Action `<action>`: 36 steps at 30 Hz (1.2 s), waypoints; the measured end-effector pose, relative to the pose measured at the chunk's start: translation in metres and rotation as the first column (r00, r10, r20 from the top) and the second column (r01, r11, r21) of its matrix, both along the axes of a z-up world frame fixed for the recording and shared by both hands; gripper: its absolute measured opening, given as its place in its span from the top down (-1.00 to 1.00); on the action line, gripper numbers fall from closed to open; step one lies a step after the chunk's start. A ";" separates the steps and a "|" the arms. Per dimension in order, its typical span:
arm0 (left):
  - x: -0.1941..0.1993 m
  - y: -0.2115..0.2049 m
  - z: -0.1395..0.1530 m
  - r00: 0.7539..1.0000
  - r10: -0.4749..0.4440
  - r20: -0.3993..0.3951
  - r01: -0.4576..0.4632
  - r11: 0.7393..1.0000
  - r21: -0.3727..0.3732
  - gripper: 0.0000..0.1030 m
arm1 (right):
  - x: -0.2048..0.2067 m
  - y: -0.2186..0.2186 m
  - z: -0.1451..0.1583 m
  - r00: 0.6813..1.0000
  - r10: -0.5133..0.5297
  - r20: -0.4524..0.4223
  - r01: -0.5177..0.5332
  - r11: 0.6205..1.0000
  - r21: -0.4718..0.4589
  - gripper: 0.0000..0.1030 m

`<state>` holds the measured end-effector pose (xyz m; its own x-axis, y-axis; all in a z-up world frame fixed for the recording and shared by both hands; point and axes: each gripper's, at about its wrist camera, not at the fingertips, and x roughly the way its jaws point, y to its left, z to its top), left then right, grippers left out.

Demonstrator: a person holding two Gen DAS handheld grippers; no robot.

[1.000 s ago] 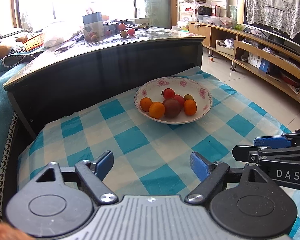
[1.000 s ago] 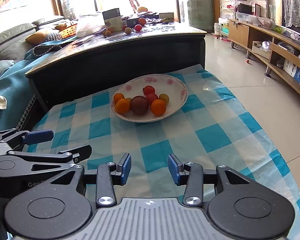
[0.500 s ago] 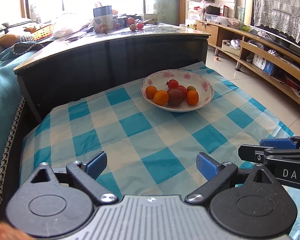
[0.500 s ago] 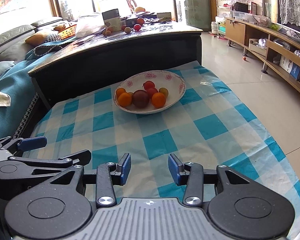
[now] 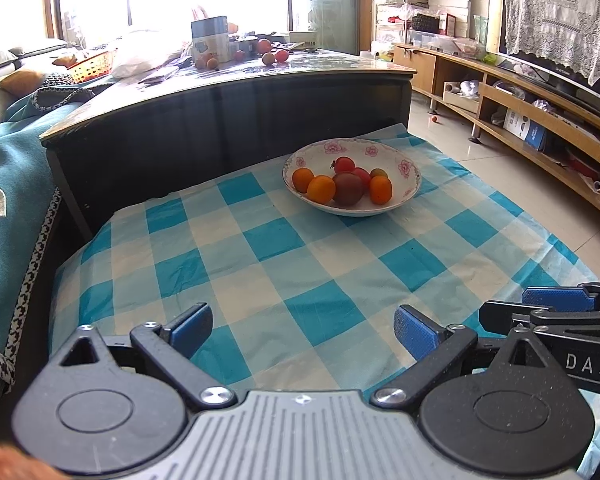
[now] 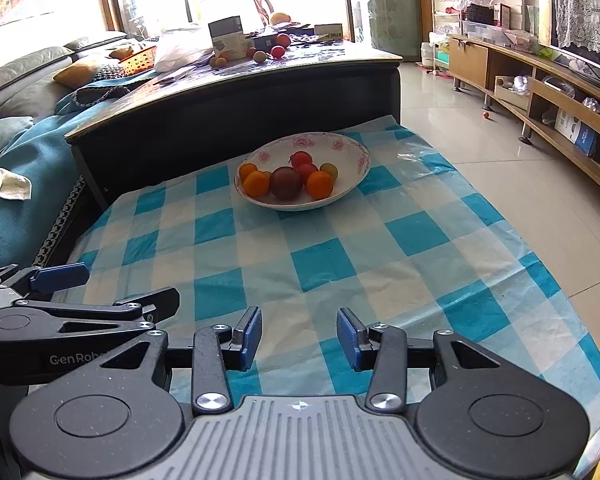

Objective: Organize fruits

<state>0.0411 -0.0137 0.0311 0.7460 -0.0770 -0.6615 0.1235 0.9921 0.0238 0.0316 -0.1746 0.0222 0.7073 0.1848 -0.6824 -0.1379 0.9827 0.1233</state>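
Both grippers now sit farther from the bowl than a second ago, and the left gripper has spread fully, nothing between its jaws. The right gripper stays part-open and empty. The fruits all lie in the bowl near the far edge of the checked cloth; sorting appears complete. Legible: "DAS" and "GenRob" on the gripper bodies.
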 end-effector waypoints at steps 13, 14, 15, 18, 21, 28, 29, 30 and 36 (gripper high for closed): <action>-0.013 -0.003 -0.003 1.000 0.004 -0.018 -0.004 1.000 0.011 -1.00 | -0.011 -0.001 -0.004 1.000 -0.004 -0.022 0.003 1.000 -0.013 0.26; -0.014 -0.003 -0.003 1.000 0.005 -0.018 -0.005 1.000 0.012 -1.00 | -0.013 -0.001 -0.004 1.000 -0.003 -0.023 0.003 1.000 -0.014 0.26; -0.014 -0.004 -0.003 1.000 0.005 -0.019 -0.005 1.000 0.013 -1.00 | -0.014 -0.001 -0.004 1.000 -0.003 -0.024 0.002 1.000 -0.014 0.26; -0.017 -0.005 -0.004 1.000 0.003 -0.022 -0.003 1.000 0.017 -1.00 | -0.015 -0.001 -0.004 1.000 -0.003 -0.025 0.003 1.000 -0.014 0.26; -0.018 -0.006 -0.004 1.000 0.004 -0.028 -0.003 1.000 0.020 -1.00 | -0.018 -0.002 -0.005 1.000 -0.005 -0.029 0.005 1.000 -0.016 0.26; -0.021 -0.009 -0.007 0.999 0.009 -0.042 -0.008 0.999 0.041 -1.00 | -0.022 -0.003 -0.007 0.999 -0.002 -0.038 0.001 1.000 -0.020 0.26; -0.021 -0.009 -0.008 0.999 0.010 -0.043 -0.008 0.999 0.045 -1.00 | -0.023 -0.002 -0.007 0.999 0.000 -0.039 -0.001 1.000 -0.022 0.26; -0.022 -0.009 -0.008 0.999 0.010 -0.045 -0.008 0.999 0.047 -1.00 | -0.024 -0.002 -0.007 0.999 0.001 -0.041 -0.002 1.000 -0.023 0.26; -0.024 -0.009 -0.008 0.999 0.016 -0.050 -0.014 0.999 0.042 -1.00 | -0.026 -0.002 -0.008 0.999 0.001 -0.044 -0.002 1.000 -0.023 0.25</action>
<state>0.0169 -0.0222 0.0228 0.7126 -0.0376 -0.7006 0.1106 0.9921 0.0592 0.0059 -0.1764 0.0147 0.6758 0.1702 -0.7172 -0.1347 0.9851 0.1069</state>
